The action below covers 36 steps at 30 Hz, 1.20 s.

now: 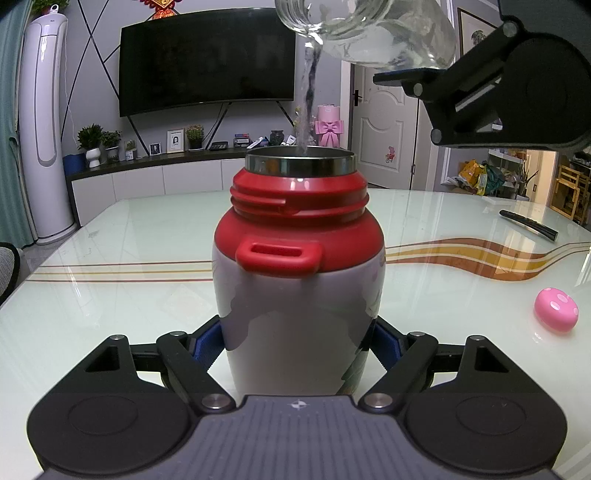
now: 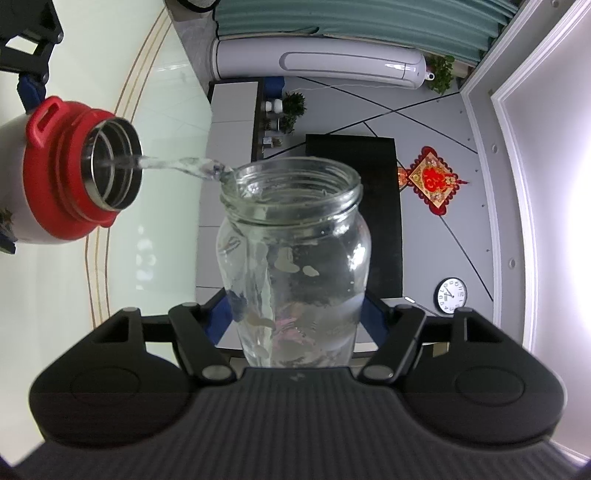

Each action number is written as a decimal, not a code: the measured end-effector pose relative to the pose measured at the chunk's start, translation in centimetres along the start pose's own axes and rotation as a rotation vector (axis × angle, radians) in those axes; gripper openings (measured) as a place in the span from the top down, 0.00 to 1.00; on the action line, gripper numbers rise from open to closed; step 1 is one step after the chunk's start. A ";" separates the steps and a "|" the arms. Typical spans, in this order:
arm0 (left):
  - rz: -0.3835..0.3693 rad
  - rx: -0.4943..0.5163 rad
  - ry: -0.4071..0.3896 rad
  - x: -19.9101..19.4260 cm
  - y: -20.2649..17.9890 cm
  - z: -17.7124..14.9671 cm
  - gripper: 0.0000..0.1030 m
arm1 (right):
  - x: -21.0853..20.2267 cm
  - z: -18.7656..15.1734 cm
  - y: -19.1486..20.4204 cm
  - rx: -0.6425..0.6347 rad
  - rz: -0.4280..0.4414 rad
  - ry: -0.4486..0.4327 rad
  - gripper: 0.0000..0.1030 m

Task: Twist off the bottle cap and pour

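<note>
A red-and-white flask [image 1: 299, 273] stands upright on the glass table [image 1: 110, 295], its cap off and its steel mouth open. My left gripper [image 1: 299, 339] is shut on the flask's lower body. My right gripper [image 2: 295, 310] is shut on a clear glass jar [image 2: 291, 258], tipped on its side above the flask. The jar also shows at the top of the left wrist view [image 1: 369, 33]. A stream of water [image 1: 308, 92] runs from the jar's lip into the flask's mouth [image 2: 110, 162].
A pink dotted cap-like object [image 1: 556, 309] lies on the table at the right. A black remote [image 1: 528, 224] lies further back right. A TV [image 1: 207, 59] and a low cabinet stand behind the table.
</note>
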<state>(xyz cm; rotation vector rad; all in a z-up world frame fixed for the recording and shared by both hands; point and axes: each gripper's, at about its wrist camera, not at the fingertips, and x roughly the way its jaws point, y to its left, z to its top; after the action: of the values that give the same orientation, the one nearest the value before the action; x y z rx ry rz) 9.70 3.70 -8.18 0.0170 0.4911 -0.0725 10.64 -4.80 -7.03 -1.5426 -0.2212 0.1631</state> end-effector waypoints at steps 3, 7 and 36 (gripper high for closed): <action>0.000 0.000 0.000 0.0 0.0 0.0 0.20 | 0.0 0.0 0.1 -0.002 0.001 -0.001 0.32; 0.000 0.000 0.000 0.0 0.0 0.0 0.20 | 0.1 0.1 0.4 -0.004 0.005 -0.002 0.31; -0.001 0.002 -0.001 0.0 0.2 -0.1 0.19 | -0.8 -0.3 2.8 -0.051 0.014 -0.021 0.31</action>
<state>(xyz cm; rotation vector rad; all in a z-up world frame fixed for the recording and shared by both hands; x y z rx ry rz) 9.72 3.90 -8.24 0.0189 0.4904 -0.0737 10.06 -5.16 -9.83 -1.5942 -0.2329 0.1861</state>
